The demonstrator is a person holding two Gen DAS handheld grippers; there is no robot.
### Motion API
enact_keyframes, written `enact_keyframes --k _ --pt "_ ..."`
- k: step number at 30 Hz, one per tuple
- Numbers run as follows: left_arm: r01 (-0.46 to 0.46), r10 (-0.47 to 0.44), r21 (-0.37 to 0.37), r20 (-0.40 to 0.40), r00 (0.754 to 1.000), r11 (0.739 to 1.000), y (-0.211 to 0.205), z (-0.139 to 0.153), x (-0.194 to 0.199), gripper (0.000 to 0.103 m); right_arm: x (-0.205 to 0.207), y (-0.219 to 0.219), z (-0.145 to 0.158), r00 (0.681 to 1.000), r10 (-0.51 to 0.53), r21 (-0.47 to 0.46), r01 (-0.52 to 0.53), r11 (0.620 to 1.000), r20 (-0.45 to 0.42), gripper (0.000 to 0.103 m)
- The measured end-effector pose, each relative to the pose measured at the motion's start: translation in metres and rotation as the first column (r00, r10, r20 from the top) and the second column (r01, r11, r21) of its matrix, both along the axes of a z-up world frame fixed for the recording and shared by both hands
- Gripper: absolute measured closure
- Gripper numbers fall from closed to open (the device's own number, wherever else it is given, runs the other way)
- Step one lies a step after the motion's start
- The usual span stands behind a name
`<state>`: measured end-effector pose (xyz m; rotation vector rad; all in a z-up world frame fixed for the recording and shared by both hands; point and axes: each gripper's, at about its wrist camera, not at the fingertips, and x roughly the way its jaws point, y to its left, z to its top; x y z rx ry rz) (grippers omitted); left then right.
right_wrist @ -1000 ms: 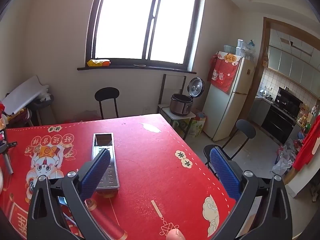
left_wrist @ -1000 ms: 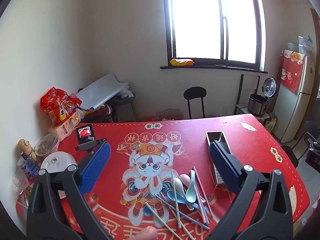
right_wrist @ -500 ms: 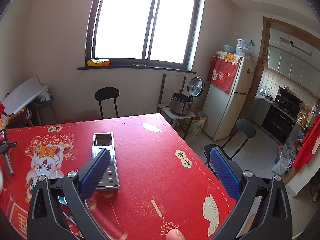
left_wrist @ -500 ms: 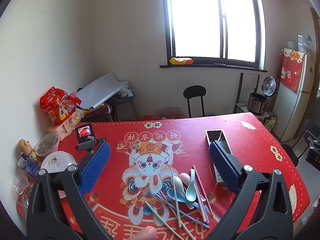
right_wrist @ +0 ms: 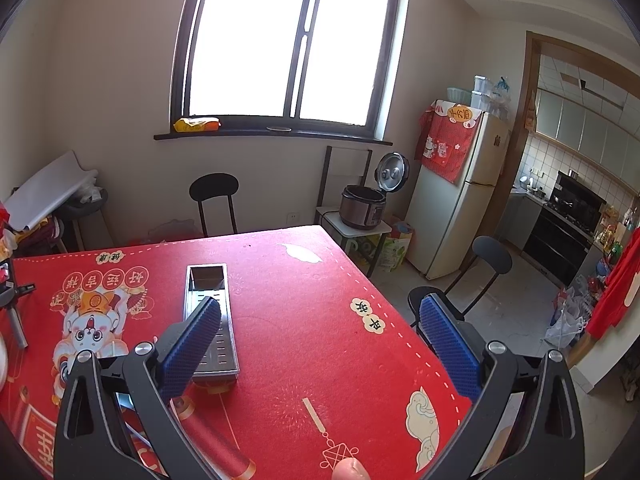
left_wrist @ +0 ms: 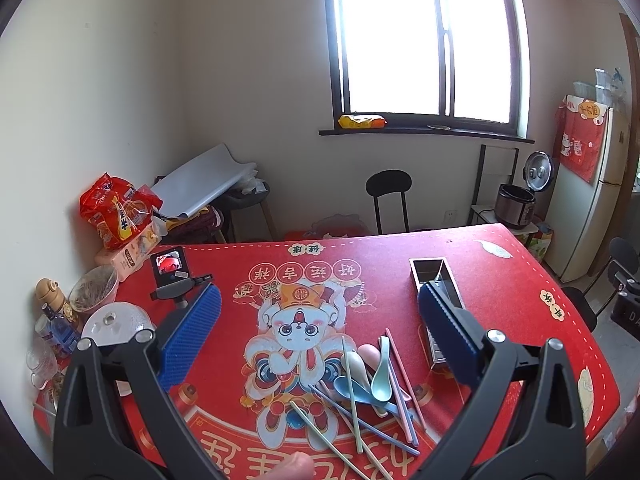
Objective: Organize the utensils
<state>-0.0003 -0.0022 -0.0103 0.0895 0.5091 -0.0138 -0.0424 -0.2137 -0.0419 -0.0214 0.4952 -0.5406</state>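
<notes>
Both tools, left (left_wrist: 318, 330) and right (right_wrist: 320, 330), are held spread, empty. Chopsticks (left_wrist: 394, 372), left of the metal tray (right_wrist: 210, 316), are judged light, stiff, slippery; mid-shaft pinch advised.

spoons (left_wrist: 370, 368) and chopsticks (left_wrist: 360, 412) heaped on tablecloth (left_wrist: 500, 280); metal tray (left_wrist: 436, 284) just right, behind

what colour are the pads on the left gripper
Blue, with a fine textured grid; the pads show best in the left wrist view.
</notes>
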Motion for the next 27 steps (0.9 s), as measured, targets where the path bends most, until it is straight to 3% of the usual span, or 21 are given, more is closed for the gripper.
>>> enact_keyframes --k 27 --pt "0.001 -0.001 -0.001 -0.002 1.000 1.000 0.0004 0.0008 0.0014 0.006 0.0007 -0.0014 0.0021 1.000 0.004 0.010 -0.004 1.000 -0.012 0.005"
